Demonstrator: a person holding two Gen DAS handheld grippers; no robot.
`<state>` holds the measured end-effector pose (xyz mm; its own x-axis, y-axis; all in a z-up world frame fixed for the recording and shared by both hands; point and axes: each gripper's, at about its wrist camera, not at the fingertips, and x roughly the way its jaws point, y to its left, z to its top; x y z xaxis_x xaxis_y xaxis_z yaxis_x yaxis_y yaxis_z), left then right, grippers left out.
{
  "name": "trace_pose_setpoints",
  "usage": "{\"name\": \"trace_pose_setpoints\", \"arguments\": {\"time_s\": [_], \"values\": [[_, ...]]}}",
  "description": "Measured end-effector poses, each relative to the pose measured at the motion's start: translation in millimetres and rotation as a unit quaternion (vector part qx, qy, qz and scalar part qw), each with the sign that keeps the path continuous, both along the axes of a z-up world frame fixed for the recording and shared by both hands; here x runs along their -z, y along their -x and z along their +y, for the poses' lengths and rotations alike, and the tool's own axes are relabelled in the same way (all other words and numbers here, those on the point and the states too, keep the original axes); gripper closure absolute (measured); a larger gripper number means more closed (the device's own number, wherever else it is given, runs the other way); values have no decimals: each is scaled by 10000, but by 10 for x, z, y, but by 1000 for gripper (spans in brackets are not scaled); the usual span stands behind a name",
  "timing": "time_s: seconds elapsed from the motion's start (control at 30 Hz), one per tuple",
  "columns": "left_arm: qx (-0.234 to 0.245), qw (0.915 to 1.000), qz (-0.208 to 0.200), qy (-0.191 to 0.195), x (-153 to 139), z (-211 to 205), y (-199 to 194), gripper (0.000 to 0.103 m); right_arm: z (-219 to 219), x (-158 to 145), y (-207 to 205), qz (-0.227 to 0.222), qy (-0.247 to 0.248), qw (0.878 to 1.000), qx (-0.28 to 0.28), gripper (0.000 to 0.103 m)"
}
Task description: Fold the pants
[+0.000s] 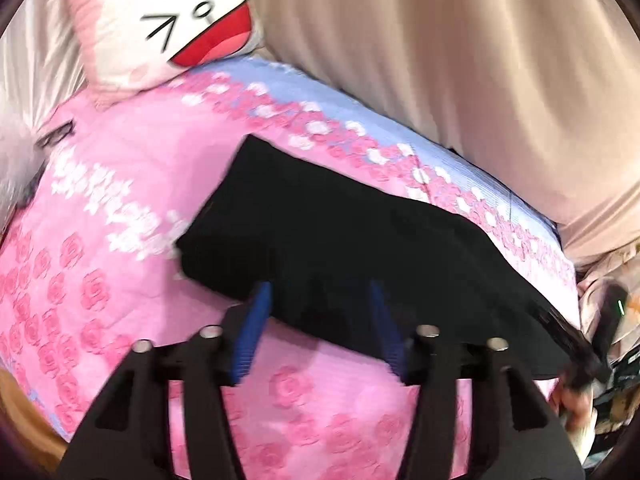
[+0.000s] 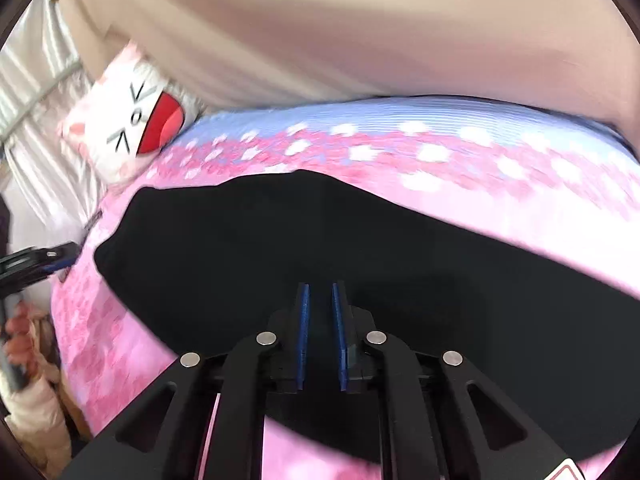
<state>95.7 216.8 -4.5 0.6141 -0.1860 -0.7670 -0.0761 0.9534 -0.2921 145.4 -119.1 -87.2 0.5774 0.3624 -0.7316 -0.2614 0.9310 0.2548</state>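
Observation:
Black pants [image 1: 320, 232] lie in a flat folded slab on a pink rose-print bedspread [image 1: 132, 184]. My left gripper [image 1: 320, 292] is open, its blue pads wide apart at the pants' near edge, holding nothing. In the right wrist view the pants [image 2: 280, 232] fill the middle. My right gripper [image 2: 320, 292] hovers over them with its blue pads narrowly apart; no cloth shows between them. The left gripper [image 2: 60, 258] shows at the far left there, beside the pants' left end. The right gripper [image 1: 576, 344] shows blurred at the pants' right end in the left wrist view.
A white and pink cartoon-face pillow [image 1: 172, 20] lies at the head of the bed, also in the right wrist view [image 2: 132, 120]. Beige curtains [image 1: 460, 60] hang behind the bed. A pale blue band [image 2: 400, 116] runs along the far side of the bedspread.

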Motion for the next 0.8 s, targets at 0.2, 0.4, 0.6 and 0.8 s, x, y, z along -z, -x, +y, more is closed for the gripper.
{"name": "trace_pose_setpoints", "arguments": {"time_s": [0.2, 0.4, 0.6, 0.8], "values": [[24, 9940, 785, -759, 650, -331, -377, 46, 598, 267, -1007, 228, 475, 9973, -504, 103], [53, 9938, 876, -683, 757, -242, -418, 48, 787, 240, -1061, 98, 554, 9952, -800, 102], [111, 9897, 862, -1141, 772, -403, -432, 45, 607, 35, -1135, -204, -372, 9990, -123, 94], [-2, 9918, 446, -1194, 502, -533, -295, 45, 230, 370, -707, -15, 445, 9989, 165, 103]]}}
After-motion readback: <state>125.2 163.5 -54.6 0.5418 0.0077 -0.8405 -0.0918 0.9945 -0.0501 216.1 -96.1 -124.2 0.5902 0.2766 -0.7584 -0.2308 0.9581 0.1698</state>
